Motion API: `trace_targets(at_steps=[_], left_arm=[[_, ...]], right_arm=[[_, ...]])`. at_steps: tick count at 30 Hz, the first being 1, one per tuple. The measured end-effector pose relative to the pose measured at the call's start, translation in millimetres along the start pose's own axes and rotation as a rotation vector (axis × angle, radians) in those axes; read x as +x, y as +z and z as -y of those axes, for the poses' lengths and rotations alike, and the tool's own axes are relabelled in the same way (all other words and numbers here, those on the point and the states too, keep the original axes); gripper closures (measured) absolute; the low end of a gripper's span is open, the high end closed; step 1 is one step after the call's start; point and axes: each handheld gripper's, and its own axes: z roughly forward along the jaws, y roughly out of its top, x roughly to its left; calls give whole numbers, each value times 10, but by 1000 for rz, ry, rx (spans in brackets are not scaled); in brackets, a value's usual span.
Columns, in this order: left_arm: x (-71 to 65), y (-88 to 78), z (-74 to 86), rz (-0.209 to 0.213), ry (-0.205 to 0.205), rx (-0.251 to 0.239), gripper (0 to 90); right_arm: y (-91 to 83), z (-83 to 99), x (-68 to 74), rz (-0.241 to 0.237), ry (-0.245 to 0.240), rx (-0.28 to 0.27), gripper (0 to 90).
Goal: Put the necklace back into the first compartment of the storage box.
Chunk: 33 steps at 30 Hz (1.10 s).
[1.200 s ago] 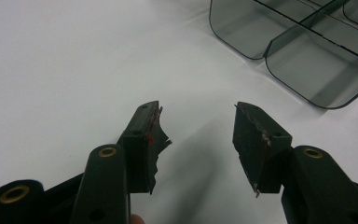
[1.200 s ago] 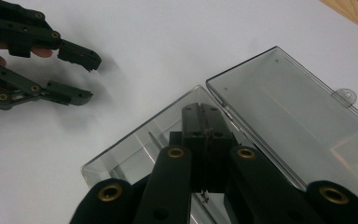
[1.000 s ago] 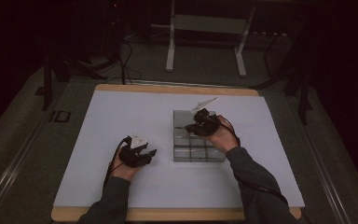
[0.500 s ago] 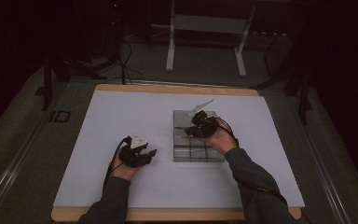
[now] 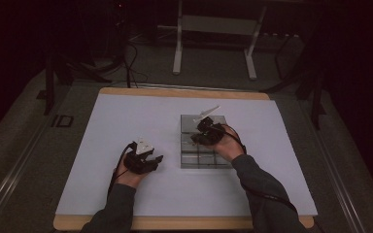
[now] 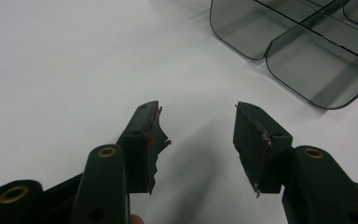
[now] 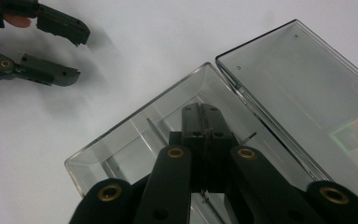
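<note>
I seem to be working in a dim lab: white-topped table [image 5: 126, 126], cables [image 5: 126, 63] on carpet, metal stand [image 5: 213, 43] behind.

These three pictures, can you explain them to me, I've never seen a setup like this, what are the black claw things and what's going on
A person sits at a table covered in white, holding a hand-operated gripper in each hand. No robot is involved.

The high view looks down from above. The left gripper rests on the bare white surface, and the right gripper is over a clear plastic box with compartments, its lid folded open behind.

The other two pictures come from cameras riding on the grippers, looking along their black jaws. In the left gripper view the jaws stand apart with nothing between them, the box at the upper right. In the right gripper view the jaws are shut and reach into a compartment. Whether they pinch anything small is too hard to tell.
</note>
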Motion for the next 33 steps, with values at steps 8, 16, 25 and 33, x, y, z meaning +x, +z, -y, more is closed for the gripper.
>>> trace_targets(at_steps=[8, 16, 25, 33], left_arm=[[-1, -1, -1, -1, 0, -2, 512], [0, 1, -1, 0, 1, 0, 512], [-1, 3, -2, 1, 5, 3, 512], [0, 10, -4, 1, 4, 4, 512]], right_arm=[[46, 22, -8, -1, 9, 13, 895], [32, 20, -23, -1, 11, 3, 874], [-21, 16, -30, 8, 15, -15, 859], [-71, 15, -53, 19, 19, -31, 851]])
